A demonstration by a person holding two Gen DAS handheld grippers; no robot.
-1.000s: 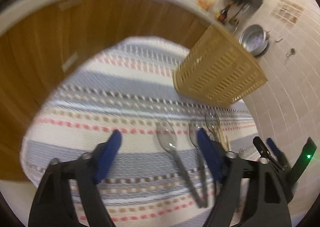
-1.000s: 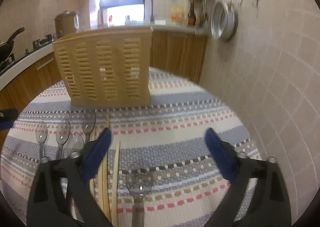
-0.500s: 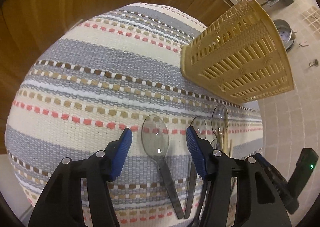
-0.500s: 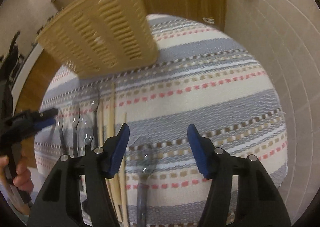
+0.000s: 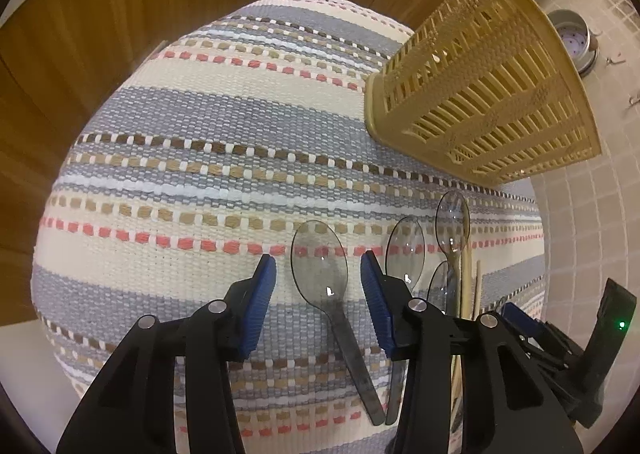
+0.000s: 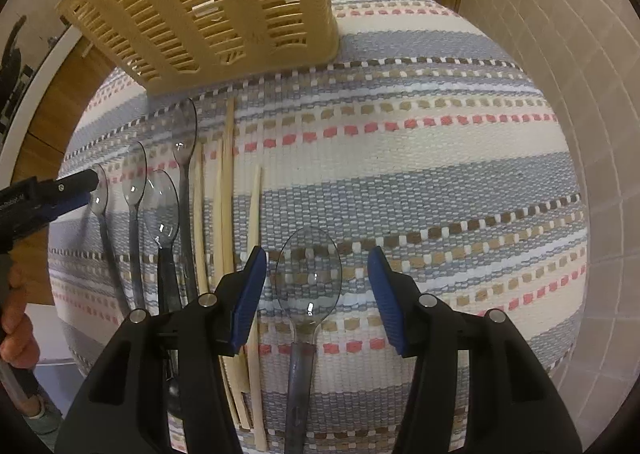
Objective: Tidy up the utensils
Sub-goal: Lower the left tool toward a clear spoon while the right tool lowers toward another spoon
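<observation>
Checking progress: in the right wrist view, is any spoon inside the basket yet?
No, the basket shows only slats, and the spoons lie on the mat.

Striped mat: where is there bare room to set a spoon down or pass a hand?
Free: the striped mat right of the lone spoon between the right gripper fingers, out to the tiled wall; also left of the basket, toward the wood cabinets. Crowded: the spoons and chopsticks below the basket.

Both grippers, left (image 5: 318,282) and right (image 6: 316,274): black plastic frames, ribbed blue finger pads (image 5: 262,308), silver pivot screws. Bare-skinned hand (image 6: 16,318) grips the left handle.
</observation>
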